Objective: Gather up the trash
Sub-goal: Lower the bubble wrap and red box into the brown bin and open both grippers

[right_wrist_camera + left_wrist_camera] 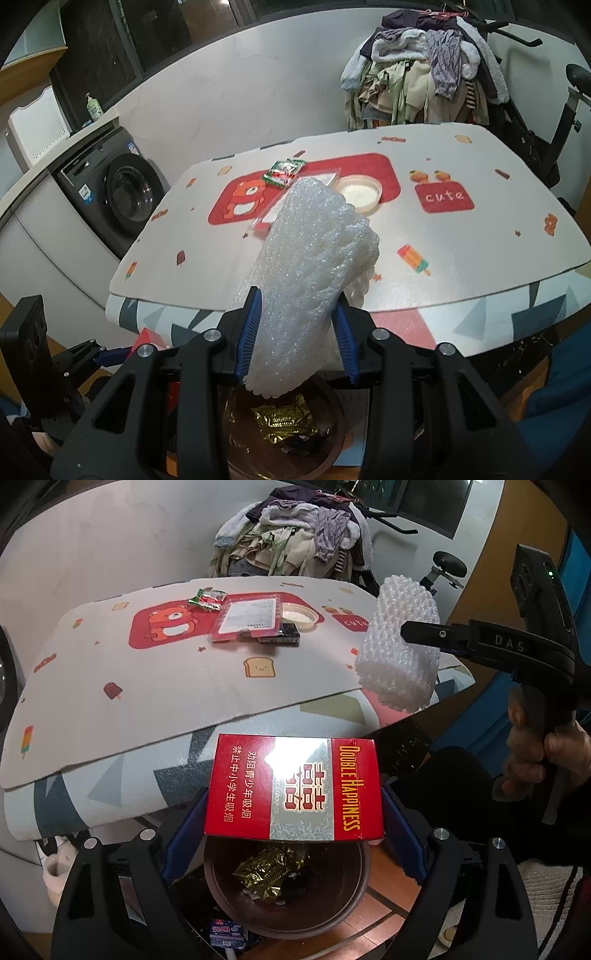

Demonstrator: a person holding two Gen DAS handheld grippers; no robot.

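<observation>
While a red cigarette carton (293, 788) is pinched flat between the blue pads of the left gripper (293, 812), its jaws set wide across the carton's breadth, a dark brown bin (286, 897) is seen directly beneath it on the floor, with a crumpled gold wrapper (267, 871) lying inside. A roll of white bubble wrap (314, 280) is clamped between the pads of the right gripper (299, 336), the jaws drawn in partway and pressing on the roll's lower part, and the same bin (332, 454) is visible under that gripper in the right wrist view. In the left wrist view the right gripper is shown off to the right, held by a hand (543, 753), with the roll raised above the near edge of the table (110, 716). On the table's cartoon-printed mat, well apart from both grippers, more trash is left: a green and red snack wrapper (207, 599), a clear flat package (245, 622) resting on a dark box (280, 635), and a shallow round plastic lid (299, 616) just beside them. A heap of clothes (424, 62) is piled behind the table
</observation>
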